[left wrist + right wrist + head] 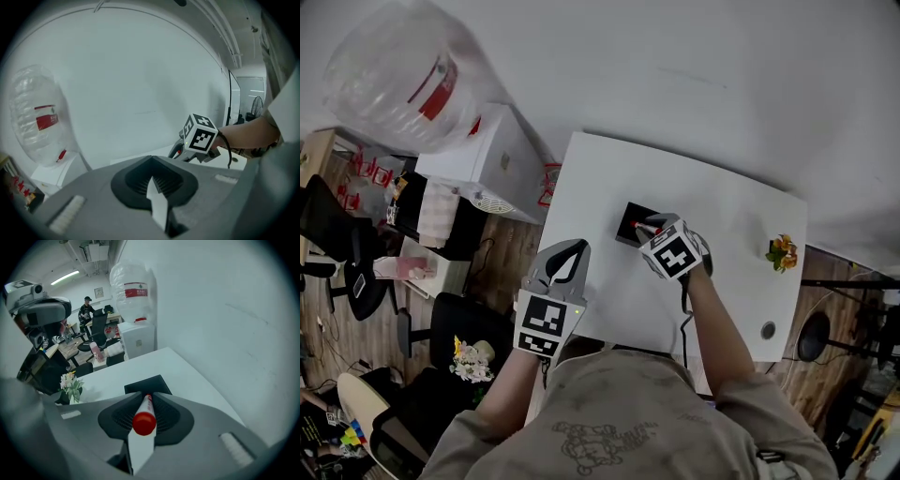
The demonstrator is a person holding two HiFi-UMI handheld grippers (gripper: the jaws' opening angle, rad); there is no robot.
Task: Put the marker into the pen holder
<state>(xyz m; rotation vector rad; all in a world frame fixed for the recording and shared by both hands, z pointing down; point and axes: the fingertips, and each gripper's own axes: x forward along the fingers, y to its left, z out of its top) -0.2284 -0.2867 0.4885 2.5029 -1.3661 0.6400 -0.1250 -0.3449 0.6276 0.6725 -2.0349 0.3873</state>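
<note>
**Asker:** Seen from above, where are you?

**Me:** My right claw [647, 228] is mid-frame over the white tabletop [731, 202], with its tips right at the black pen holder [625, 217]. My left claw [572, 251] hangs by the tabletop's near left edge, well apart from the pen holder.

**Asker:** What does the left claw's own camera show?

**Me:** Low in the centre, its jaws are pressed together on nothing. Ahead is only a pale wall [140, 84], with the right claw off to the right.

**Asker:** And the right claw's camera?

**Me:** It's clamped on the marker [145, 411]. The red end faces the camera and the barrel runs along the jaws, aimed at the pen holder just beyond, at centre frame.

**Asker:** What worries you?

**Me:** Nothing steadies the pen holder. If the marker's far end catches the rim instead of the opening, I judge the pen holder could slide or tip. The round barrel could also swivel as I loosen my grip and drop onto the tabletop.
</note>
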